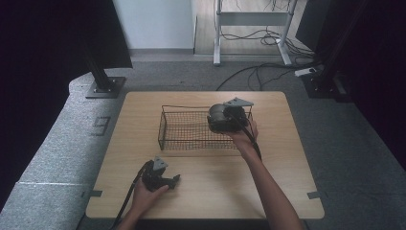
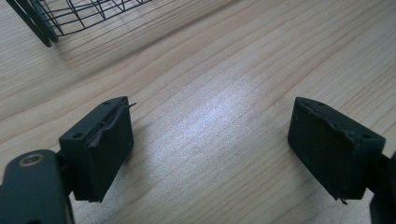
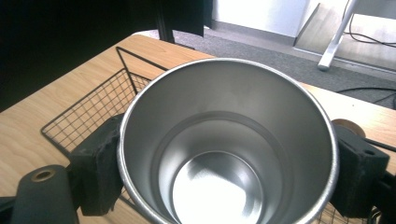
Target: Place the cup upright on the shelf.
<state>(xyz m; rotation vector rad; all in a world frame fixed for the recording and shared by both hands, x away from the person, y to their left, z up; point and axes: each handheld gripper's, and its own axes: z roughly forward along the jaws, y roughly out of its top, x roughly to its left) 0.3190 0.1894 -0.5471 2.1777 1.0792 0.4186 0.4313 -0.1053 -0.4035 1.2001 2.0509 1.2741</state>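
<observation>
the cup (image 3: 224, 154) hides the basket (image 3: 88, 116) floor beneath it.

Basket and cup on the bench, a gripper on each side

The basket (image 1: 201, 128) sits on the bench (image 1: 287, 158), behind its middle. The right gripper (image 1: 218, 120) is over the basket's right end with the cup (image 3: 224, 144) between its jaws, the cup above the basket's mesh floor. The left gripper (image 1: 172, 181) rests on the bench near the front edge, left of centre, before the basket and well apart from it, with bare bench between its jaws.
</observation>
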